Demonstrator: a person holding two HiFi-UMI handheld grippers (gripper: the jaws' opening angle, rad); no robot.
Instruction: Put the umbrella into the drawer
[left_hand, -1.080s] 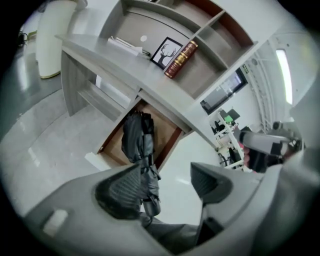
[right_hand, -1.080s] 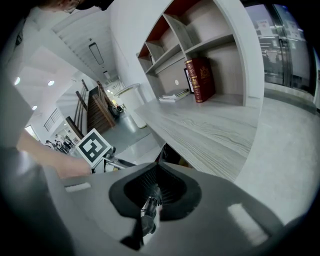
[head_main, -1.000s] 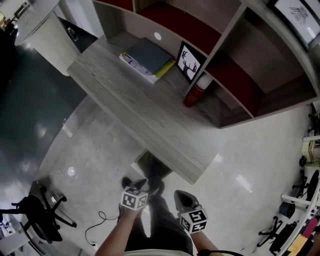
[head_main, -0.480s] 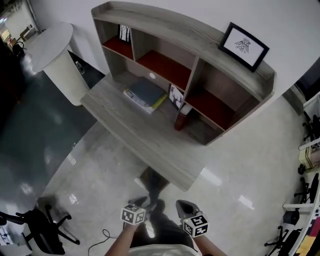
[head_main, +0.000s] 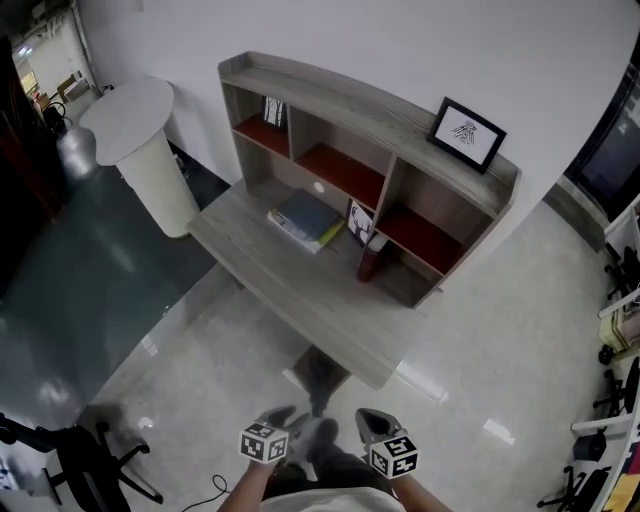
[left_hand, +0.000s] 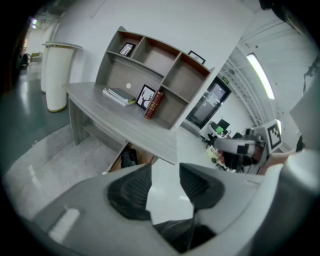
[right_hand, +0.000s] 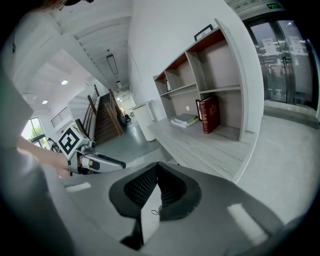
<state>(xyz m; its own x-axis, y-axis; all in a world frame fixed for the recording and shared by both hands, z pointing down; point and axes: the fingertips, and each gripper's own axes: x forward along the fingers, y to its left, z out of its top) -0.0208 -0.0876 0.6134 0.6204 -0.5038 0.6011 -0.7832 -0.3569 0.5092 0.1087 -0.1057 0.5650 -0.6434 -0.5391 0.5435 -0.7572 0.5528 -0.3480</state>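
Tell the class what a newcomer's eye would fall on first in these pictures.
First, the grey wood-grain desk with its red-lined shelf unit, against the white wall at the head view's centre. Then the black-framed picture on top of that unit at its right end, and the white round pedestal table left of the desk.

Head view overlooks desk and drawer from above; gripper views face desk.
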